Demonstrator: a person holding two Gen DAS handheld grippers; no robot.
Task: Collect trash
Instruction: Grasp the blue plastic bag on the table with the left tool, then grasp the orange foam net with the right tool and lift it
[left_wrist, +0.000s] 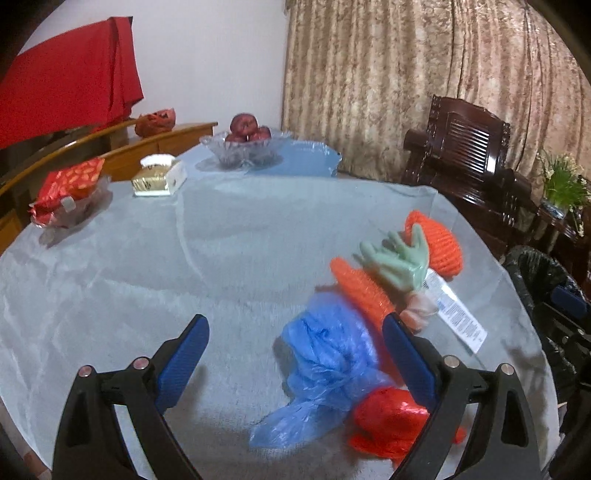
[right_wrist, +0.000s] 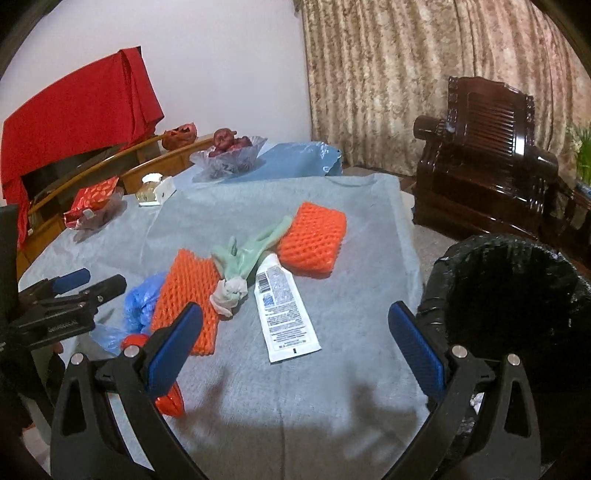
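Trash lies on the grey-clothed table: a crumpled blue plastic bag, a red shiny wrapper, two orange foam nets, a pale green rubber glove, a crumpled tissue and a flattened white tube. My left gripper is open above the blue bag. It shows at the left of the right wrist view. My right gripper is open and empty, just in front of the white tube. A black-lined trash bin stands at the table's right edge.
At the far left of the table are a red snack bag on a dish, a tissue box and a glass bowl of red fruit. A dark wooden armchair stands beyond the table. Curtains hang behind.
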